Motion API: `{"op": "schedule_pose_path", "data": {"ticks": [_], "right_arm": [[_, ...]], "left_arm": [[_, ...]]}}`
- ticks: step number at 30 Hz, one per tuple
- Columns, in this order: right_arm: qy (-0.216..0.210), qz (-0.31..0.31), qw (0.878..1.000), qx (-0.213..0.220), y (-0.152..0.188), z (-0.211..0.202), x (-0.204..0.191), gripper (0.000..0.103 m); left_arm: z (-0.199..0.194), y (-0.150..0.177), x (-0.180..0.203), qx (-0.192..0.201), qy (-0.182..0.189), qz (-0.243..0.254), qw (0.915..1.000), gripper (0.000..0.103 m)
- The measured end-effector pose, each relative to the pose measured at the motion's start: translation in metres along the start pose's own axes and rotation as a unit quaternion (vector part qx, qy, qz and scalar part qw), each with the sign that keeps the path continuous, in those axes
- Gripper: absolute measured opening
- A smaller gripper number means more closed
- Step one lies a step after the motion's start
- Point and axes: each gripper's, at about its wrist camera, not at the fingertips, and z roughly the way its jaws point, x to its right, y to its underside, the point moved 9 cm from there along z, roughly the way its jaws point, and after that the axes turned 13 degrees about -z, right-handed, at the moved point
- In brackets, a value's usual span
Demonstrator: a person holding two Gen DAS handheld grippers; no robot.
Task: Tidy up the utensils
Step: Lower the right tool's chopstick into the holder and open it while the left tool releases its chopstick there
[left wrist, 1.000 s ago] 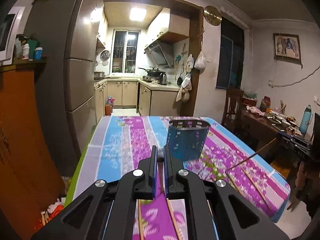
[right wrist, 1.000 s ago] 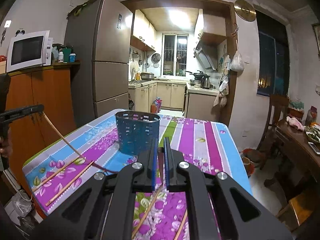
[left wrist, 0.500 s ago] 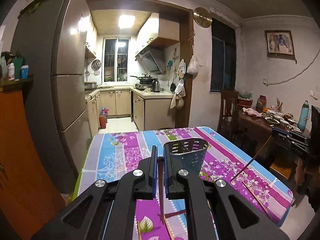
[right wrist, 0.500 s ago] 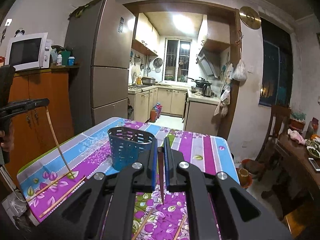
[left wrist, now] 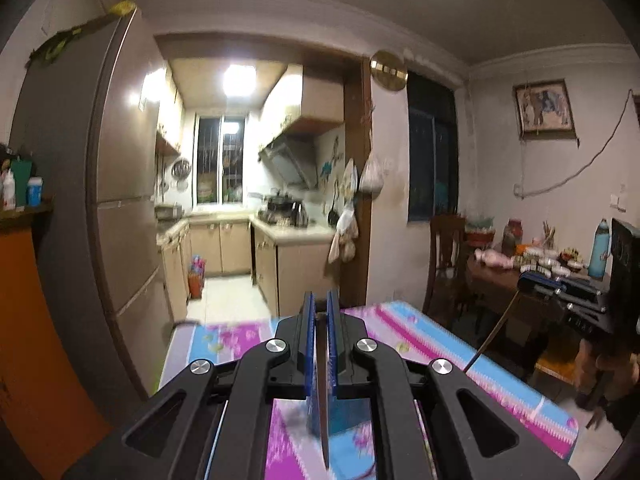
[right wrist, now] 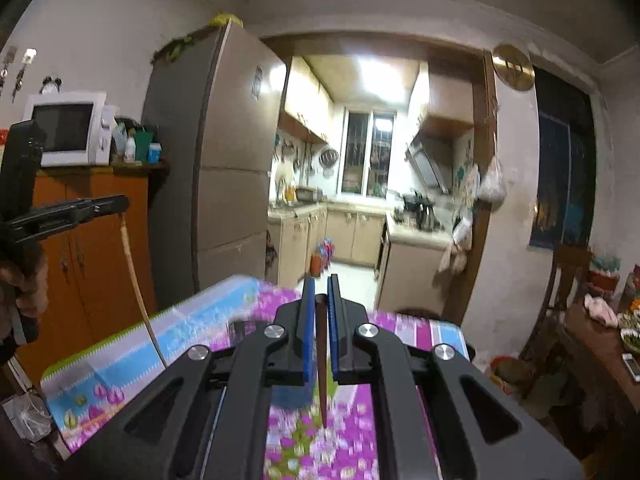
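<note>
My left gripper [left wrist: 320, 308] is shut on a wooden chopstick [left wrist: 322, 392] that hangs down between the blue pads, tip pointing at the table. The blue perforated holder [left wrist: 344, 412] shows blurred just below and behind the jaws. My right gripper [right wrist: 320, 292] is shut on another chopstick [right wrist: 322, 380], also hanging down. The holder [right wrist: 290, 396] sits low, mostly hidden by the jaws. The right gripper [left wrist: 532, 280] with its chopstick shows at the right of the left wrist view. The left gripper [right wrist: 116, 202] with its chopstick shows at the left of the right wrist view.
The table carries a floral striped cloth [left wrist: 420, 336], also in the right wrist view [right wrist: 160, 340]. A fridge [right wrist: 224, 160] and orange cabinet with microwave [right wrist: 64, 128] stand to the left. A cluttered wooden side table [left wrist: 520, 268] and chair stand at the right.
Both grippers have lifted and tilted upward, raising their chopsticks off the table until they hang nearly vertical. The holder has dropped low in both views and the image is blurred by motion.
</note>
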Motion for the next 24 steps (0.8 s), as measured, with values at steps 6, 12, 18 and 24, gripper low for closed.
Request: {"op": "schedule_pose_path", "data": {"ticks": [6,12,18,24], "right_arm": [[-0.004,0.002,0.998,0.058,-0.056,0.020,0.003,0.005],[-0.010,0.010,0.998,0.066,-0.066,0.063,0.002,0.005],[-0.015,0.038,0.998,0.046,-0.045,0.103,0.007,0.005],[-0.022,0.069,0.997,0.015,-0.011,0.135,0.003,0.005]], "left_arm": [[0.031,-0.061,0.031,0.071,0.016,0.010,0.9973,0.007],[0.083,-0.082,0.050,0.096,0.026,0.008,0.9950,0.007],[0.136,-0.064,0.049,0.100,0.019,0.018,0.9947,0.007],[0.179,-0.011,0.031,0.057,0.015,0.014,0.9981,0.007]]}}
